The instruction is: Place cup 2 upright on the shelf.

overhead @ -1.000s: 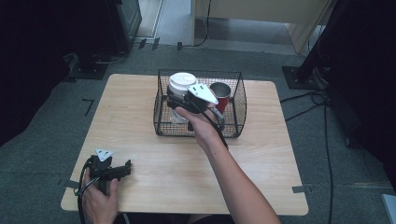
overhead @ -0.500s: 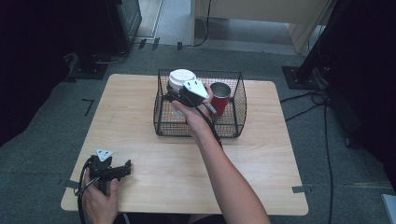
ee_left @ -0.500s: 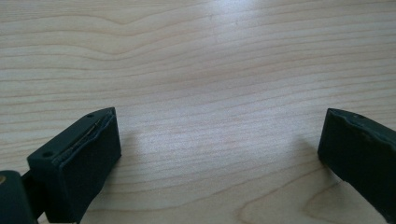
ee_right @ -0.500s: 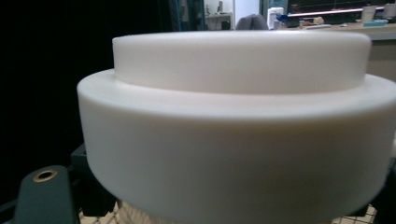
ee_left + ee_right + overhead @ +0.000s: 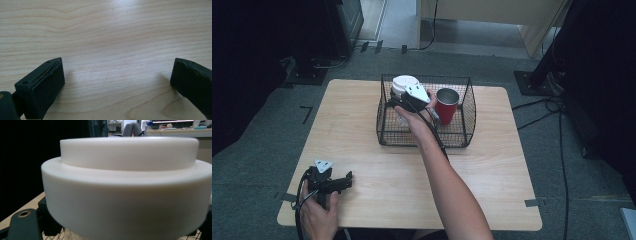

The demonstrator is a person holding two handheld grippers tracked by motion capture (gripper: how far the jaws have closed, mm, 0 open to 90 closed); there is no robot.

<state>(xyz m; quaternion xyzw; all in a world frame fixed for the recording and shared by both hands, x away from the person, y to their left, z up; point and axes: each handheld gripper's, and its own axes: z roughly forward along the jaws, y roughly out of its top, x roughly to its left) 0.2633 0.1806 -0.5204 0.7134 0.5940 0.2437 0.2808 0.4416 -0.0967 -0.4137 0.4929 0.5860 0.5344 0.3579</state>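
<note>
White container held inside the basket

On the bench (image 5: pixel 362 125) stood a wire basket (image 5: pixel 464 127) with a red cup (image 5: pixel 446 107). The right gripper (image 5: pixel 412 100) had its fingers clamped on the white-lidded container (image 5: pixel 403 84) at the basket's left. The left gripper (image 5: pixel 329 182) rested near the bench's front, fingers wide, nothing between them

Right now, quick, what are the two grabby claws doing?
Left gripper: open, nothing between its jaws, low over the wooden table.
Right gripper: shut on the white-lidded container, over the wire basket.
</note>
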